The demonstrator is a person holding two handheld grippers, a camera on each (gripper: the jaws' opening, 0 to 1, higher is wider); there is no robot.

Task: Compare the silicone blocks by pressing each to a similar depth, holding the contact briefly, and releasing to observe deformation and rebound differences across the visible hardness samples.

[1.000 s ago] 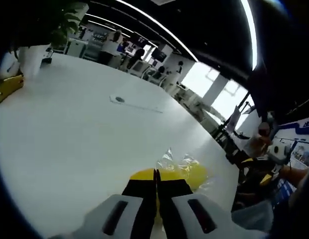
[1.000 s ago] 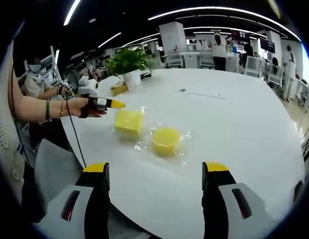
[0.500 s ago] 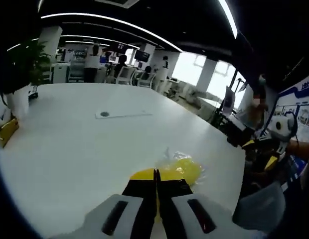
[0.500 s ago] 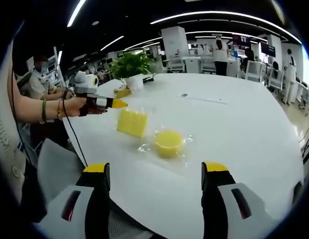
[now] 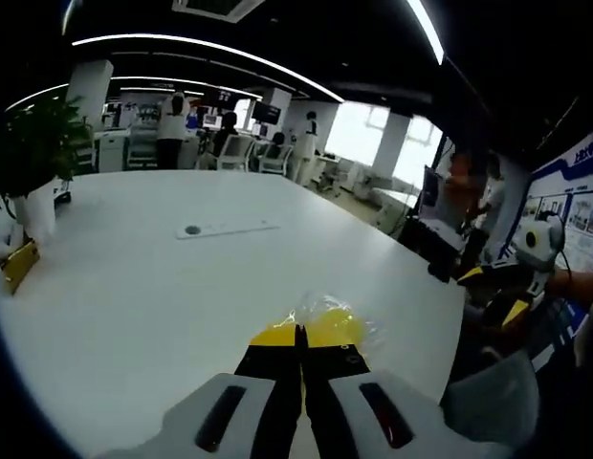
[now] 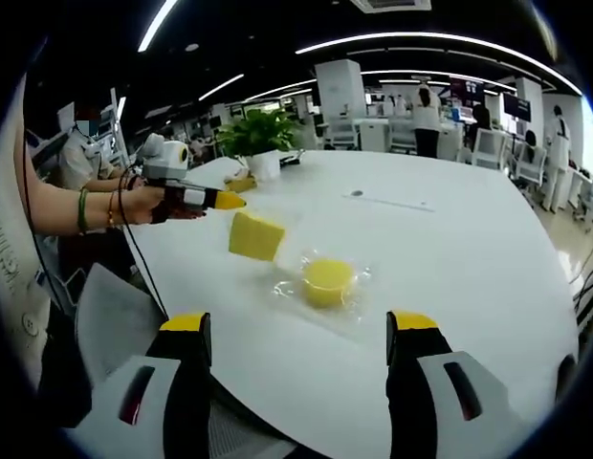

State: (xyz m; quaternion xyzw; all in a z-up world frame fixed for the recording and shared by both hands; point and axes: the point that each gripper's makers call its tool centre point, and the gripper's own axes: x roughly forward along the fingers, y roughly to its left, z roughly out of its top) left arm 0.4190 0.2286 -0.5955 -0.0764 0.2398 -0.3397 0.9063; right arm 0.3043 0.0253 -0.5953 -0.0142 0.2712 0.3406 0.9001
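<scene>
Left gripper: in the left gripper view its two black jaws with yellow tips are pressed together, with no gap between them. In the right gripper view the same gripper is held by a person's hand at the left, above the table edge.

Right gripper: its jaws are spread wide — nothing is between them. It hangs over the near edge of the white table. In the left gripper view it shows at the far right.

Square block: yellow, in clear wrapping, tilted with one side raised, just beside the left gripper tip. I cannot tell if the tip touches it.

Round block: yellow, in a clear plastic bag, lying flat on the table near the square block but apart from it. In the left gripper view a yellow block in crinkled plastic sits just behind the closed jaw tips — which block it is, I cannot tell.

Potted plant: at the far left corner of the table.
</scene>
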